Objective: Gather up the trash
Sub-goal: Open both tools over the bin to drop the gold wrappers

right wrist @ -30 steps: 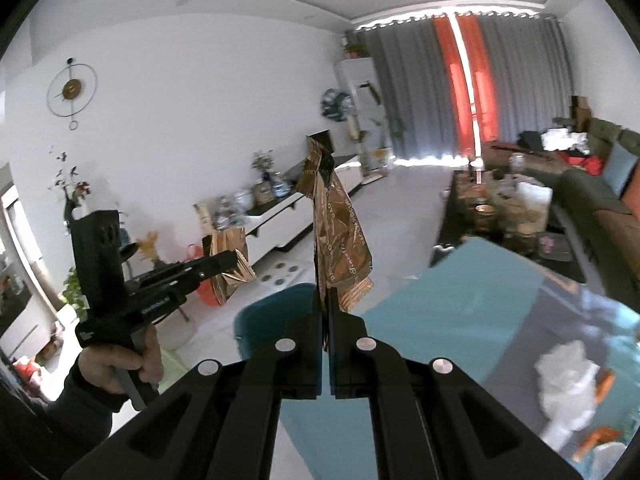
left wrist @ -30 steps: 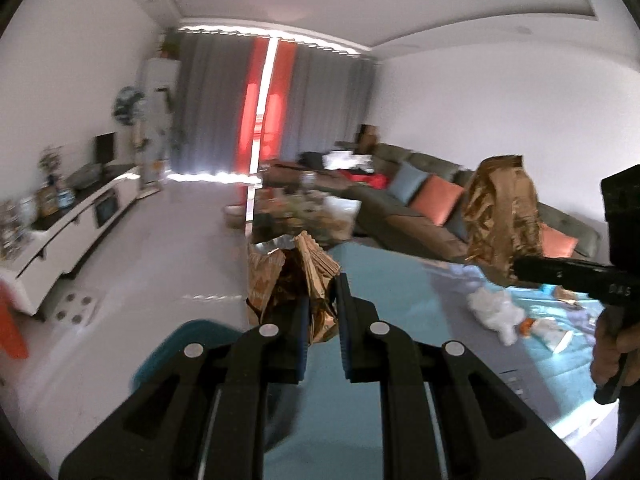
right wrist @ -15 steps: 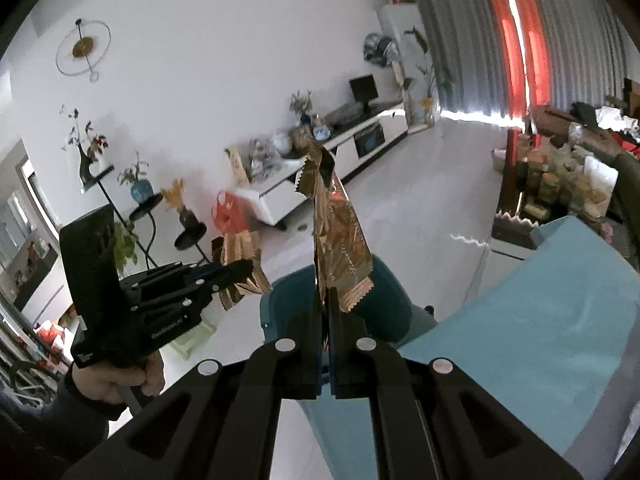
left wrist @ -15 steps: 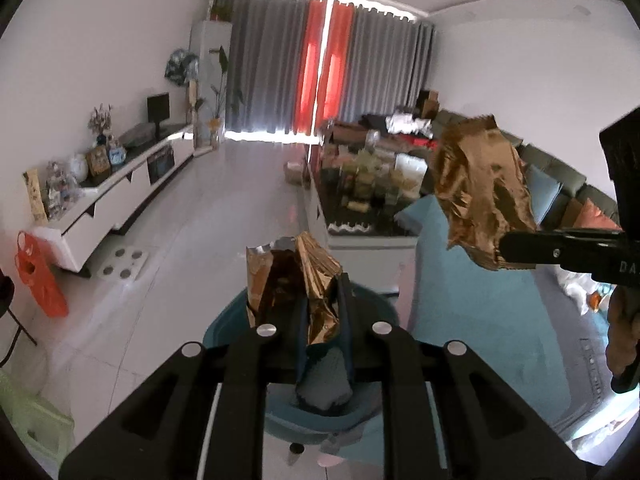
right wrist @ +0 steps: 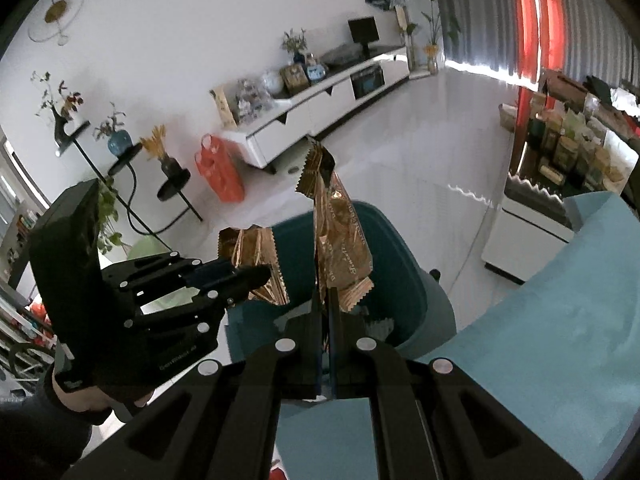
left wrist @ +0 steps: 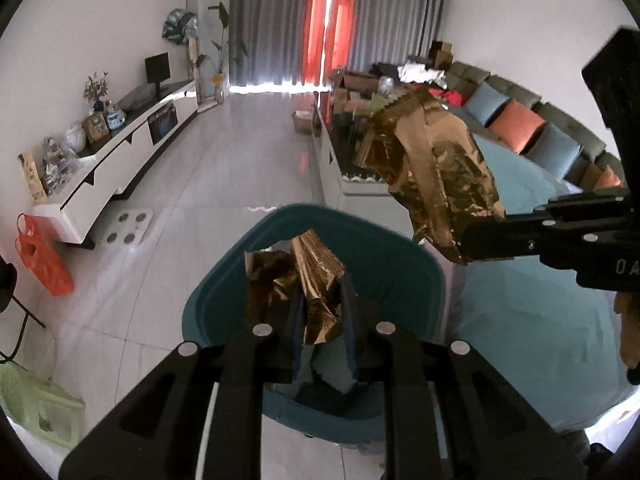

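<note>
Item: crumpled gold foil snack wrapper [left wrist: 308, 284], held between the jaws of the left gripper [left wrist: 322, 320], directly above the open mouth of the bin. The left jaws have just been opening; the wrapper is still between them, and whether the pads still press on it cannot be told, as it stands between them rather than falling.

Item: flat gold foil wrapper with zigzag-cut ends [right wrist: 336, 236], standing upright from the right gripper [right wrist: 325, 320], whose jaws are clenched tight on its lower edge. In the left wrist view this same wrapper [left wrist: 436, 176] hangs above and to the right of the bin's rim.

Change noted: a second ago both grippers were over the teal tablecloth-covered table [right wrist: 560, 320], facing down the room; both have since come down and swung across to the bin, which now fills the lower centre of both views. Judgement: carry finished, drop stage begun; left wrapper likely first to fall, right one yet to be released.

Container: teal plastic rounded waste bin [left wrist: 416, 264], on the pale tiled floor just beside the table edge. Contents: a pale bag or liner and something dark at the bottom, largely hidden behind the fingers; not identifiable.
</note>
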`<state>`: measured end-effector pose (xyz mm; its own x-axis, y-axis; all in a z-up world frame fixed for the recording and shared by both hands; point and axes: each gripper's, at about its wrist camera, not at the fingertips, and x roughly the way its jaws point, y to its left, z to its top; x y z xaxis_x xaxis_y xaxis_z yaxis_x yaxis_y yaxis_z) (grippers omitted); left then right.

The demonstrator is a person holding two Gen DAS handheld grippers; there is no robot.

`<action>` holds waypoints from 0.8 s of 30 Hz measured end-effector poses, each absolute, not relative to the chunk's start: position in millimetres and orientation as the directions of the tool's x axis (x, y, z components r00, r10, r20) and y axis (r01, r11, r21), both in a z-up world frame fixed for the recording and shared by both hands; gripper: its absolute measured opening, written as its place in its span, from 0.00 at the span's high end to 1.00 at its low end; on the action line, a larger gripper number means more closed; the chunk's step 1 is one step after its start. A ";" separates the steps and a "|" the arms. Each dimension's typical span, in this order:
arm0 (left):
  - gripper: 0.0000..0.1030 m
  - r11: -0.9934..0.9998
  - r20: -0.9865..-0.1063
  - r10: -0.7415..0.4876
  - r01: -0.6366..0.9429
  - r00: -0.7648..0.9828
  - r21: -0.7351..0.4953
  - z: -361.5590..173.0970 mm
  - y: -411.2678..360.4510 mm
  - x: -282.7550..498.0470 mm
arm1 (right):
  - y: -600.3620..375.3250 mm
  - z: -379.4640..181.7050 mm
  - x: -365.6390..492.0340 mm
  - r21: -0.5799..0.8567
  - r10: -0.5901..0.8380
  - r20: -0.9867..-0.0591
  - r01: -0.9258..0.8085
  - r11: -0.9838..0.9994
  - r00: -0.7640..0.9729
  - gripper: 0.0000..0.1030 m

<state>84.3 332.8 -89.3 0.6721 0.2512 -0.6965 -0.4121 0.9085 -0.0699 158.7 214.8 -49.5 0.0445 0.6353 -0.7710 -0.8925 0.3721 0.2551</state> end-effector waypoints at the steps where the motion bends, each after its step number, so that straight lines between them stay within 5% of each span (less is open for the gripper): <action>1: 0.83 0.907 -0.705 0.249 -0.415 0.664 -0.070 -94.5 335.1 88.2 | 217.6 -51.7 158.0 0.254 0.629 -0.777 -0.893 0.371 0.041 0.99; 14: 0.77 0.903 -0.758 0.237 -0.426 0.607 -0.059 -132.2 336.7 124.2 | 260.2 -90.1 159.5 0.224 0.502 -0.865 -0.903 0.365 -0.011 0.97; 19: 0.68 0.909 -0.765 0.238 -0.414 0.599 -0.041 -138.9 335.2 131.0 | 262.1 -94.0 158.8 0.228 0.494 -0.869 -0.899 0.373 -0.016 0.76; 24: 0.56 0.905 -0.773 0.253 -0.425 0.581 -0.023 -141.5 331.7 136.6 | 256.2 -89.2 162.0 0.227 0.511 -0.860 -0.891 0.392 0.005 0.75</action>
<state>136.6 331.7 -141.5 0.5811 0.2532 -0.7734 -0.4253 0.9048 -0.0233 162.0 256.2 -89.2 0.0054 0.5109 -0.8596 -0.8914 0.3921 0.2274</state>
